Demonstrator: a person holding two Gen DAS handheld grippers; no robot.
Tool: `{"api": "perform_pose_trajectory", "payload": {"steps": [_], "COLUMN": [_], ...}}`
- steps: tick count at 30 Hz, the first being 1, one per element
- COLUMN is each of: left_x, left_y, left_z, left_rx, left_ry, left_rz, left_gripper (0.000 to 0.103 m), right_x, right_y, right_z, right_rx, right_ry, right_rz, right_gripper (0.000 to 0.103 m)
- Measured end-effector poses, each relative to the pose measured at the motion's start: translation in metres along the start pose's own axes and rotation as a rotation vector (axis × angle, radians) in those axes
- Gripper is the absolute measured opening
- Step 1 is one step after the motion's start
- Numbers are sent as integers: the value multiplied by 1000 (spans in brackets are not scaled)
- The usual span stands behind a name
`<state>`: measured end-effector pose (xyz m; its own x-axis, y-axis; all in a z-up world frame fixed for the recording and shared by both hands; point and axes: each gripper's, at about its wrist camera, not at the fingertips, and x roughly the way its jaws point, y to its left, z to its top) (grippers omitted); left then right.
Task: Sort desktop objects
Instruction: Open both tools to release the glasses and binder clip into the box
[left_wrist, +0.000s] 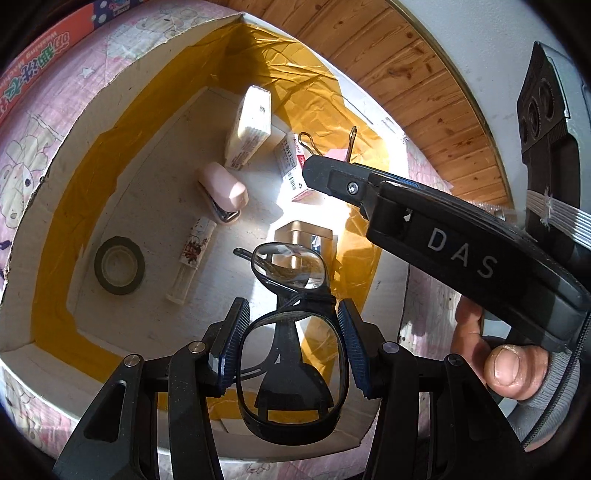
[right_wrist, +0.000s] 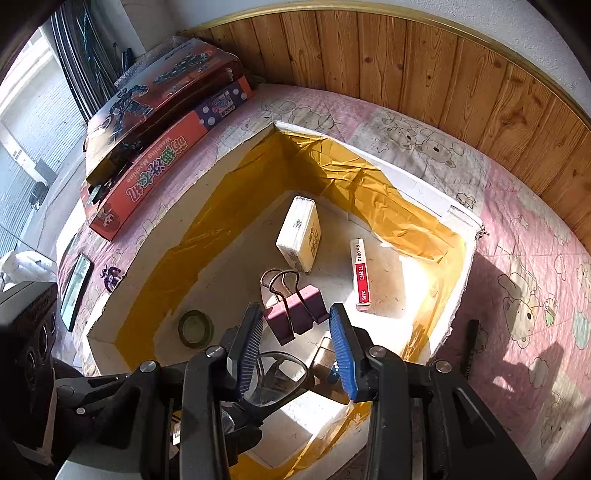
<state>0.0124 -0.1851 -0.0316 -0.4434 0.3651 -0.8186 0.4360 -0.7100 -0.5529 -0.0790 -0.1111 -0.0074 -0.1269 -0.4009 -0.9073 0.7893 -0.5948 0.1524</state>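
I hold the glasses (left_wrist: 291, 354) pinched in my left tool (left_wrist: 291, 332) above the near end of the box (left_wrist: 55, 192), their long axis pointing away from me, while my right tool (right_wrist: 297, 347), nearer the middle, grips the binder clip (right_wrist: 295, 314) over the box floor.

Glossy black plastic glasses (left_wrist: 291, 354) are gleaming above a matt white box (left_wrist: 48, 206) lined with shiny, wrinkled yellow tape (left_wrist: 303, 77); wood panelling (right_wrist: 406, 62) is showing its grain.

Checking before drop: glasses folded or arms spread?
Folded, apparently: the glasses show a temple arm lying across behind the lenses, clamped between the left gripper pads.
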Motion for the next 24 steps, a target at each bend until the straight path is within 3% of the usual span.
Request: {"api": "perform_pose_trajectory", "payload": {"steps": [3,16,24], "left_x": [3,19,20], "left_y": [0,6,9], "left_z": [4,11,12], "left_rx": [-3,19,27], "left_ry": [26,148,148], "left_rz": [-30,-17,20], "left_gripper": [52,51,53], "right_x": [14,53,66], "right_y": [-3,-6,-6], "right_z": [5,22,26], "right_rx": [22,15,0], "right_ry": [37,164,182], "right_rz": [10,-6,-64], "right_gripper": [39,39,40]}}
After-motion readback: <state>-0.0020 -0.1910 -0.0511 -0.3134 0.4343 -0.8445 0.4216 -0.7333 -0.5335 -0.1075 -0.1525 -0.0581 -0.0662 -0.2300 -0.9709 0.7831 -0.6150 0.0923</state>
